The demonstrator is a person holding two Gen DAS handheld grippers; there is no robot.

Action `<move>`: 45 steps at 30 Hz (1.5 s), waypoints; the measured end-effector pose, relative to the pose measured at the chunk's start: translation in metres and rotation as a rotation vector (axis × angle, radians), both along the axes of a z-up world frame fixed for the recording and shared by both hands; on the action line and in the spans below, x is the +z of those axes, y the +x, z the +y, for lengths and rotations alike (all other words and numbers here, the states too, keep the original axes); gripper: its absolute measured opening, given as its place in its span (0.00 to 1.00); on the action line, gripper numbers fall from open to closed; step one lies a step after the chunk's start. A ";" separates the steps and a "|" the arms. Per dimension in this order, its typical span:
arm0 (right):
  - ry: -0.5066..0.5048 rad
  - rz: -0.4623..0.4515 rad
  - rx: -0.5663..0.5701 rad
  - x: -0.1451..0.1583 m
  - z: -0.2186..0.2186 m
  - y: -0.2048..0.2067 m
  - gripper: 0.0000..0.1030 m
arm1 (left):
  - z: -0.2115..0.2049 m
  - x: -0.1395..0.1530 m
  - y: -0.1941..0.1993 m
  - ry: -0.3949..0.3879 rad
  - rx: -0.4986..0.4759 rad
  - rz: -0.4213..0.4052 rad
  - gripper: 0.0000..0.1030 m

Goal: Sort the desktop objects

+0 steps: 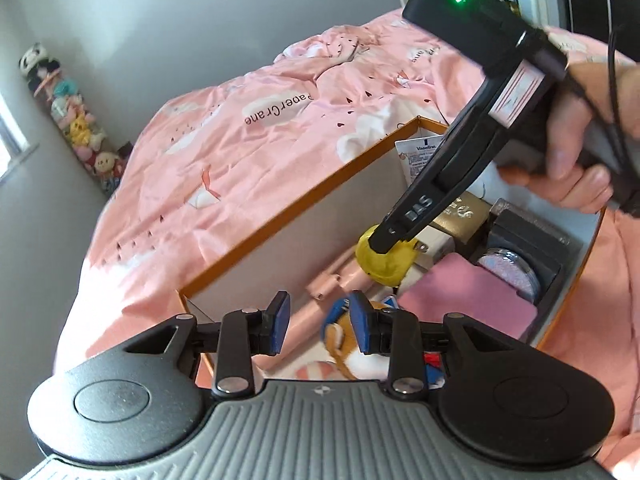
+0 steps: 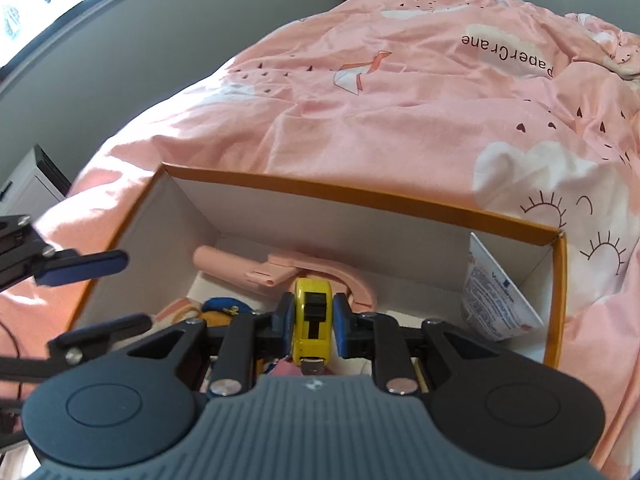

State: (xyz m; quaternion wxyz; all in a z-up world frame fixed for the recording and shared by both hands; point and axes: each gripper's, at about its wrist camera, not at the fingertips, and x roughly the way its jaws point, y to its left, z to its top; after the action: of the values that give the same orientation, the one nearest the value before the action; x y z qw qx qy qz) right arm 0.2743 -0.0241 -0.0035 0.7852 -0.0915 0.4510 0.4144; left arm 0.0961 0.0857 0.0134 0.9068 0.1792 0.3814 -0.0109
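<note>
Right gripper (image 2: 313, 322) has the yellow tape measure (image 2: 312, 316) pinched edge-on between its blue pads, hanging over the inside of the orange-rimmed box (image 2: 360, 196) that sits on the pink quilt (image 2: 400, 100). In the right wrist view the tape sits dead centre, with the pink curved tool (image 2: 320, 270) lying at twelve o'clock from it on the box floor, a plush toy (image 2: 218, 312) at nine o'clock and the Vaseline tube (image 2: 496, 300) leaning in the corner at three o'clock.

Left gripper (image 1: 320, 322) is empty, its pads apart at a middling gap with nothing between them, parked above the near end of the box, over the plush toy.

From the left wrist view the box is crowded: a pink pad (image 1: 472, 300) at three o'clock from the tape, a round glittery compact (image 1: 508, 270) beyond it and a gold-lettered box (image 1: 460, 216) at one o'clock.

Risks, as I read it: the grip is on a rounded, smooth case, so a tilt could let it roll out early; dropped from this height it may bounce off the pink tool or land crooked on the clutter; and the two grippers are near each other, so a careless swing could clip them together
</note>
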 end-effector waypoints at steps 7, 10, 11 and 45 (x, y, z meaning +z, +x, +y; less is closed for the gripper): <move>-0.020 0.080 0.006 -0.019 0.002 0.008 0.21 | 0.003 -0.002 -0.010 -0.083 0.074 -0.014 0.37; -0.005 0.132 -0.012 -0.022 -0.001 0.013 0.22 | 0.003 -0.002 -0.013 -0.107 0.092 -0.014 0.37; -0.010 0.131 -0.015 -0.021 -0.002 0.013 0.23 | 0.003 -0.002 -0.014 -0.112 0.097 -0.014 0.37; 0.052 -0.261 -0.110 0.040 -0.070 -0.104 0.12 | -0.020 0.025 -0.069 -0.324 0.347 -0.212 0.65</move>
State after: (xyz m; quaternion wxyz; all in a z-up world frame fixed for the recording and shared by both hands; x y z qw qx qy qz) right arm 0.1702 -0.0946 0.0369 0.8607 -0.0994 0.3386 0.3669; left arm 0.0267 0.0661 0.0380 0.9468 -0.0362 0.3027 0.1029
